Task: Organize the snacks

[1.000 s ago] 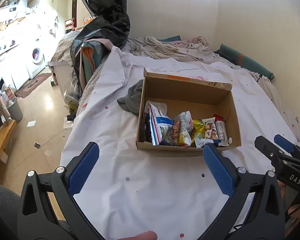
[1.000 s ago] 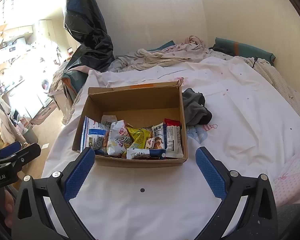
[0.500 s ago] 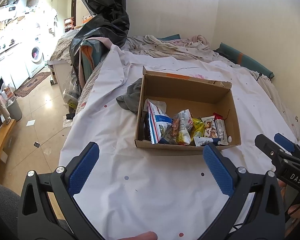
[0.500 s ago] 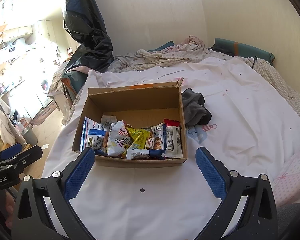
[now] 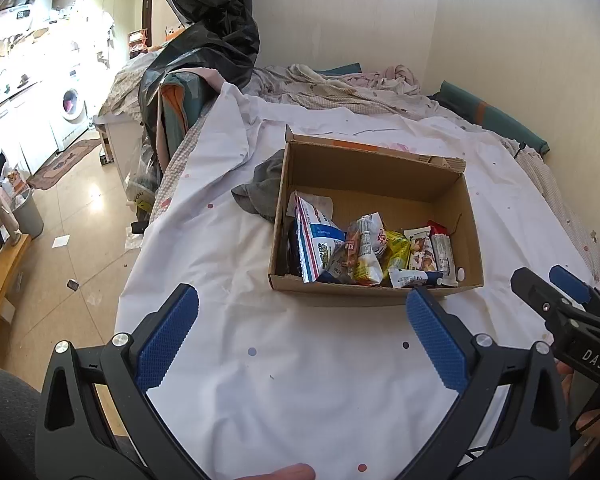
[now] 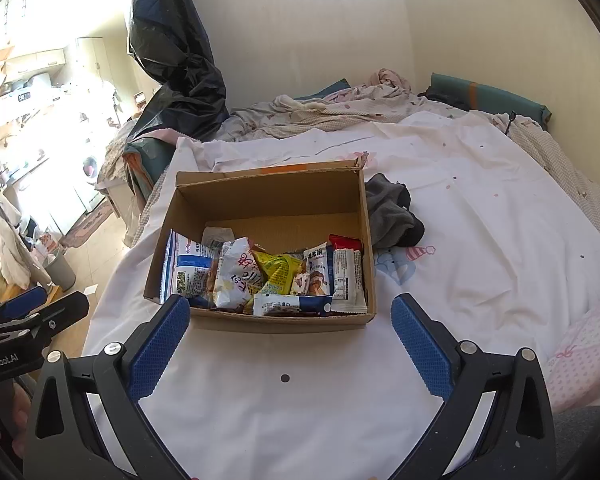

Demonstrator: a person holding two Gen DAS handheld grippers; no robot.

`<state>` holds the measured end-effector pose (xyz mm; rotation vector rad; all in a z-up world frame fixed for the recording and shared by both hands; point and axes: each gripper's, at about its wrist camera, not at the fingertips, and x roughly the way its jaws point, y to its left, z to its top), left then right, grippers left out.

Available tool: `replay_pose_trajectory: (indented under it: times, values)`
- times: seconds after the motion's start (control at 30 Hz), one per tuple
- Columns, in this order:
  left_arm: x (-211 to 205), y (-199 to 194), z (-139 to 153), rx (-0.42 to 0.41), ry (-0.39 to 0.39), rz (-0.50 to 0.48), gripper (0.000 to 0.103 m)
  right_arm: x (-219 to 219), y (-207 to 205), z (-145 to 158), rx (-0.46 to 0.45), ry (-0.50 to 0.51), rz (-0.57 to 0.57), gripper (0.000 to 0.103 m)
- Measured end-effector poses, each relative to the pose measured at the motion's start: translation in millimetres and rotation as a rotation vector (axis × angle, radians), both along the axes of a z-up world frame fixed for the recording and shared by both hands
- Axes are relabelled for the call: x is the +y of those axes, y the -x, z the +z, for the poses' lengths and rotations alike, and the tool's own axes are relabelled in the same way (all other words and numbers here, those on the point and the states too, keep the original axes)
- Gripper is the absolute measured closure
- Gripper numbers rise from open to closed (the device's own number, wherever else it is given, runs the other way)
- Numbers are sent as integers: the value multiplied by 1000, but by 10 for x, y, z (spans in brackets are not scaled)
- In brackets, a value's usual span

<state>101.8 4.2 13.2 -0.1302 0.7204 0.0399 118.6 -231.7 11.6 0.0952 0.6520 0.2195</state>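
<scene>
Both the left gripper [image 5: 300, 320] and right gripper [image 6: 290, 320] gape wide, empty. Box [image 6: 268, 192] at frame centre; its near wall hides the snacks' [image 6: 260, 276] lower edges.

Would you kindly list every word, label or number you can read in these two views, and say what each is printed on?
"DAS": on the right gripper, seen from the left wrist.
"CenRobot.AI": on the left gripper, seen from the right wrist; first letters uncertain.
Snack packets in the cardboard box: print too small or warped to read.
Appliance display: digits blurred.
</scene>
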Motion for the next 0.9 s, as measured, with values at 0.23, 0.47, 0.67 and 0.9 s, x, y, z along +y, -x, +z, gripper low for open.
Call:
replay_pose_trajectory:
  times: [0.23,0.47,0.67,0.9]
  values:
    - [7,-6,-8,4,3,-1,0,11,-7,-13,7,2,3,0]
    - [16,-18,-20,6,3,0,0,13,-15,-11,7,2,0,0]
    - [11,-16,-27,8,3,-4,0,21,-18,-9,10,9,3,0]
    - [-13,7,-44,2,-14,-16,0,35,-17,-4,7,10,7,0]
